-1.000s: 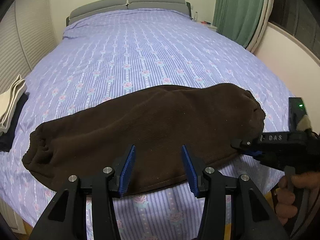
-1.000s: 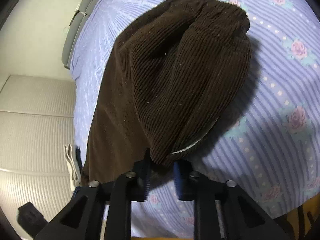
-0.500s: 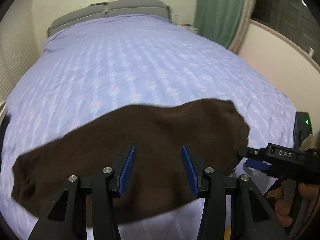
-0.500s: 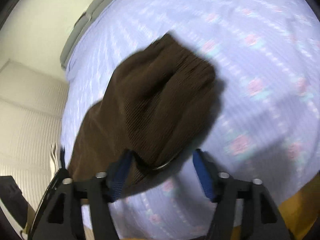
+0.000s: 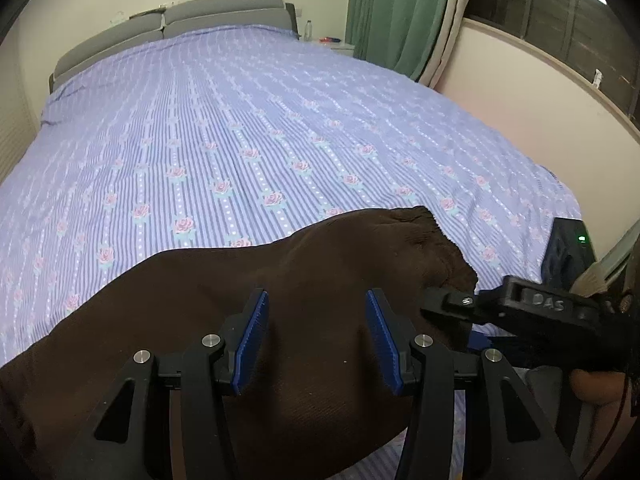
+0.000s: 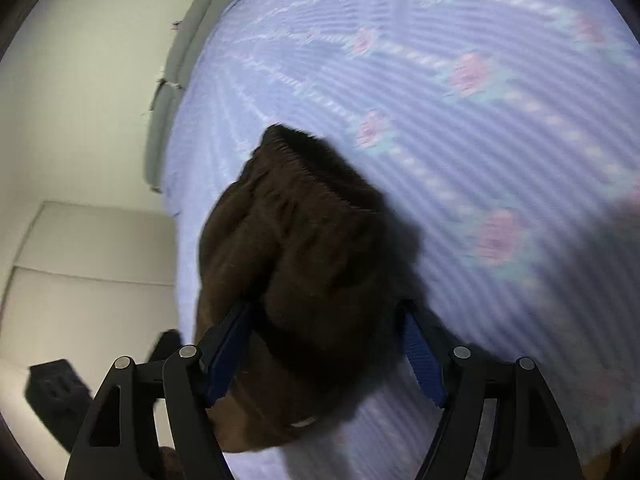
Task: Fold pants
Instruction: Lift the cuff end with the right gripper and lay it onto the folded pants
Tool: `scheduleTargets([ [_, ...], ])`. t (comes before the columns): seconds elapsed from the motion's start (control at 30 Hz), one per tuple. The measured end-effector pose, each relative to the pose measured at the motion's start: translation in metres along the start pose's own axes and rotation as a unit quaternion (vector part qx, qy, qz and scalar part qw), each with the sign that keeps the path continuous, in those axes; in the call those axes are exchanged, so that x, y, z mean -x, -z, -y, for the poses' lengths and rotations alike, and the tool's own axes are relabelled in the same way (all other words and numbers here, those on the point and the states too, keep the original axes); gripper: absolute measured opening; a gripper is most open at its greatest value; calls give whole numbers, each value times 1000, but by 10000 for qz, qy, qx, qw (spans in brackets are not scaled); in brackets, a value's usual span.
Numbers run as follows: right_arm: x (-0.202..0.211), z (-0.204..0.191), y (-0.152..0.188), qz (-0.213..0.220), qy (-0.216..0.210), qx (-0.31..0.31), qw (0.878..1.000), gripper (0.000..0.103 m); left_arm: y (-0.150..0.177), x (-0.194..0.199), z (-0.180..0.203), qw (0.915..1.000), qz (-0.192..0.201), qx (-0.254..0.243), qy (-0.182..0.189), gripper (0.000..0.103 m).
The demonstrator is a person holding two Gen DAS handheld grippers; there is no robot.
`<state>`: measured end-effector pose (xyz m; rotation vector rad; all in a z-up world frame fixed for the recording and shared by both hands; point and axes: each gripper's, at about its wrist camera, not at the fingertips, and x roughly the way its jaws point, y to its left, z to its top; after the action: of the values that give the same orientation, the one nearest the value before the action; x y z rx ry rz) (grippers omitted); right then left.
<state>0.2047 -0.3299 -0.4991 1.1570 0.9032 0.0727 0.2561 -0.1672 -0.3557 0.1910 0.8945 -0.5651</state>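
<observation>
Dark brown corduroy pants point(image 5: 256, 304) lie folded lengthwise across the near edge of the bed; the waistband end point(image 6: 304, 224) is at the right. My left gripper point(image 5: 318, 344) is open, its blue pads above the middle of the pants, holding nothing. My right gripper point(image 6: 328, 360) is open, its jaws wide on either side of the waistband end, not pinching it. The right gripper also shows in the left wrist view point(image 5: 452, 304) at the pants' right end. The right wrist view is motion-blurred.
The bed point(image 5: 248, 120) has a lilac striped sheet with pink roses and a grey headboard point(image 5: 172, 24). A green curtain point(image 5: 396, 12) and window ledge are at the right. A black device with a green light point(image 5: 568, 248) sits at the bed's right edge.
My right gripper has opened and let go of the waistband end, which it pinched a second ago. Both grippers have moved; the left now sits closer over the pants.
</observation>
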Motion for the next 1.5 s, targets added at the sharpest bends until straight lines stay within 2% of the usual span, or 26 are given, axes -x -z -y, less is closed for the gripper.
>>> scheduleTargets([
  [0.13, -21, 8, -7, -108, -84, -154, 9998, 76, -23, -5, -7, 9999, -8, -132, 53, 50],
  [0.23, -23, 10, -12, -37, -368, -417, 9984, 80, -52, -12, -11, 9991, -82, -350, 216, 52],
  [0.33, -30, 2, -18, -19, -673, -402, 9969, 79, -77, -10, -19, 9984, -57, -494, 272, 52],
  [0.37, -36, 0, -19, -53, -662, -362, 9971, 76, -82, -8, -22, 9982, -36, -537, 264, 53],
  [0.43, -40, 5, -19, -98, -536, -397, 9977, 57, -88, -1, -26, 9981, -10, -586, 212, 54],
  [0.5, -33, 11, -16, -43, -614, -519, 9968, 39, -85, 6, -32, 9985, -15, -520, 197, 54],
  [0.57, -25, -1, -9, 28, -483, -221, 9986, 34, -77, 13, -39, 9990, -32, -428, 141, 54],
  [0.67, -17, -17, -6, 126, -262, 22, 9996, 32, -58, 31, -45, 9996, 5, -283, -65, 54],
  [0.87, -7, -94, -6, 372, 241, 1122, 9927, 31, -15, 79, -59, 9977, 196, 182, -621, 54],
  [0.97, 3, -139, 5, 565, 513, 1811, 9805, 31, 1, 105, -74, 9934, 303, 515, -977, 55],
  [1.03, 7, -167, 14, 733, 625, 2190, 9709, 31, 16, 126, -91, 9890, 403, 912, -1091, 56],
  [1.17, 8, -217, 57, 1094, 851, 2876, 9477, 31, 40, 158, -117, 9821, 525, 1173, -1377, 56],
  [1.2, 13, -219, 71, 1149, 901, 2993, 9429, 31, 48, 170, -127, 9798, 561, 1235, -1470, 59],
  [1.27, 10, -241, 101, 1324, 1147, 3403, 9239, 31, 59, 189, -145, 9757, 647, 1313, -1630, 68],
  [1.37, -3, -274, 150, 1606, 1464, 3927, 8936, 31, 75, 216, -176, 9713, 718, 1398, -1787, 69],
  [1.5, -43, -311, 207, 1654, 1727, 4518, 8595, 31, 99, 246, -218, 9643, 827, 1664, -1884, 73],
])
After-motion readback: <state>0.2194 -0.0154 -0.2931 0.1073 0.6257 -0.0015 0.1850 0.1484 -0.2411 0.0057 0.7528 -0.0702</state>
